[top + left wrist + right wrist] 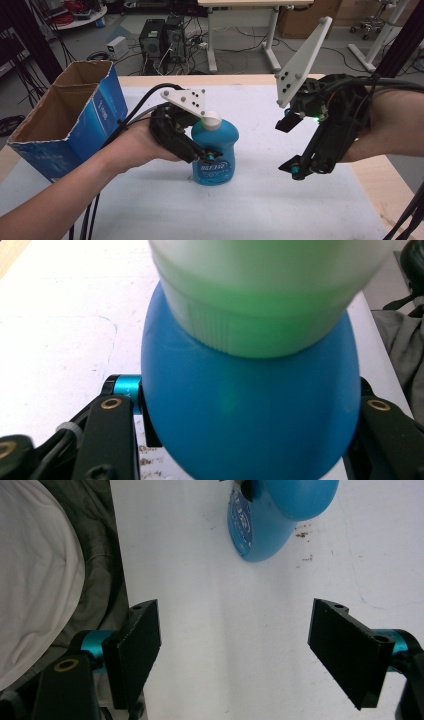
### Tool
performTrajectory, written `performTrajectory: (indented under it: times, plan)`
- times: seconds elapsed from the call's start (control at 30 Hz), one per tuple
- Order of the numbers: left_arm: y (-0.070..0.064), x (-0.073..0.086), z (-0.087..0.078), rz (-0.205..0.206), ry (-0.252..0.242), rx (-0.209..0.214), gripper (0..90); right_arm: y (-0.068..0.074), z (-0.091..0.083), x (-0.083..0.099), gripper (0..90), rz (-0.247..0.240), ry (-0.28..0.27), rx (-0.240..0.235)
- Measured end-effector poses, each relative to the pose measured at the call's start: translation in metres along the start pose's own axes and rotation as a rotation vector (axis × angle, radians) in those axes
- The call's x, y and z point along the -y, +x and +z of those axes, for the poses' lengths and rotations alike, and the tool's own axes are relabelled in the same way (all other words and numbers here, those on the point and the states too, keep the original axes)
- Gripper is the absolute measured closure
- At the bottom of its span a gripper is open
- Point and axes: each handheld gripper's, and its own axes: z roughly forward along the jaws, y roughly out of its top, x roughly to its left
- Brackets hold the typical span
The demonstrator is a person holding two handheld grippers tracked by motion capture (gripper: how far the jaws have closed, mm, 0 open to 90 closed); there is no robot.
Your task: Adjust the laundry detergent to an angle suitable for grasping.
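Your right gripper (235,652) is holding its jaws wide apart over the white table cover (210,605), nothing between them. The blue bottle (280,517) is sitting at one o'clock; grey cloth (102,570) is lying at ten o'clock.

A: High view, lighting?
B: Even, bright, overhead. Soft shadow under the blue bottle (215,150), lower centre; mild glare on the white table cover (260,200). Slight softness overall.

A: Left gripper view?
B: Bottle cap (270,290) at top, out of focus, washed pale green. Table overexposed, upper left.

A: Right gripper view?
B: 2 black jaws sharp, lower corners. Surface bright, near blown-out at centre. Cloth at left edge dim, blurred.
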Motion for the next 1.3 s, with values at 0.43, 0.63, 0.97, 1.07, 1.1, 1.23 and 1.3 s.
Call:
performTrajectory:
  times: [0.43, 0.63, 0.97, 1.07, 1.1, 1.23, 1.3]
  plan:
    - [-0.011, -0.002, -0.033, -0.056, 0.066, -0.083, 18.1, -0.001, -0.003, -0.003, 20.5, -0.010, -0.005, 0.003]
    - [-0.012, -0.013, -0.075, -0.108, 0.194, -0.239, 18.1, -0.002, -0.003, -0.006, 20.5, -0.015, -0.006, 0.005]
    - [-0.001, -0.022, -0.117, -0.210, 0.370, -0.382, 18.1, -0.005, -0.002, -0.011, 20.5, -0.022, -0.004, 0.004]
    - [0.004, -0.021, -0.119, -0.212, 0.461, -0.384, 18.1, -0.005, -0.002, -0.011, 20.5, -0.019, -0.003, 0.005]
    - [0.006, -0.021, -0.119, -0.217, 0.499, -0.375, 18.1, -0.006, -0.002, -0.011, 20.5, -0.018, 0.000, 0.006]
    - [0.008, -0.022, -0.121, -0.225, 0.557, -0.372, 18.1, -0.006, -0.003, -0.010, 20.5, -0.021, -0.003, 0.008]
    - [0.009, -0.022, -0.123, -0.236, 0.557, -0.365, 18.1, -0.007, -0.003, -0.010, 20.5, -0.018, -0.003, 0.009]
